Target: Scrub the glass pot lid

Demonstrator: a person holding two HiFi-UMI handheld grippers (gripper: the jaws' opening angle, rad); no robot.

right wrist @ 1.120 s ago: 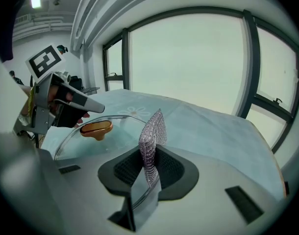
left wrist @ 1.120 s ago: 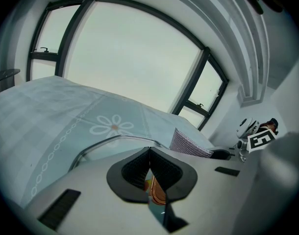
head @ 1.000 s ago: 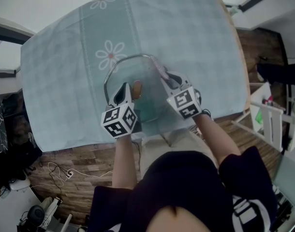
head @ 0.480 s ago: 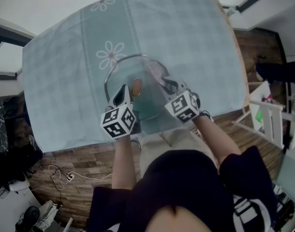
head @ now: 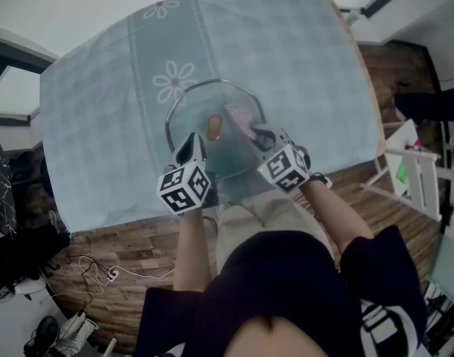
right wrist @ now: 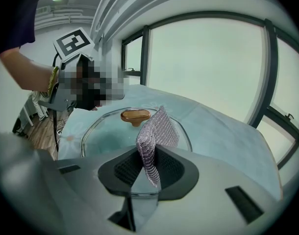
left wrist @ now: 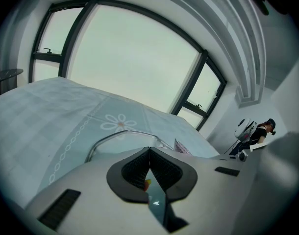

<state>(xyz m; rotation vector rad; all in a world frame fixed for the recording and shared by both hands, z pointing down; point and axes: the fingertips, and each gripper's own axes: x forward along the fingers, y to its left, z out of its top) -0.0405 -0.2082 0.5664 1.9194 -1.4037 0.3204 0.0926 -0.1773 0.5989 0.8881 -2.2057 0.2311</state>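
Note:
The glass pot lid (head: 193, 117), steel-rimmed with a brown knob (head: 213, 127), lies on the teal tablecloth (head: 301, 58). My left gripper (head: 191, 147) is shut on the lid's near rim; in the left gripper view a glass edge (left wrist: 156, 204) shows between the closed jaws. The right gripper (head: 258, 134) is shut on a purple mesh scrub cloth (head: 239, 115), which rests on the glass just right of the knob. In the right gripper view the cloth (right wrist: 157, 133) stands up from the jaws, with the knob (right wrist: 135, 115) and the lid (right wrist: 108, 129) behind it.
A daisy print (head: 175, 82) marks the cloth beyond the lid. The table's wooden edge (head: 368, 88) runs along the right, with a white rack (head: 420, 177) on the floor past it. Cables (head: 100, 270) lie on the wooden floor at the lower left.
The right gripper has drawn the scrub cloth from the lid's far right rim inward to beside the knob. The left gripper keeps its hold on the near rim.

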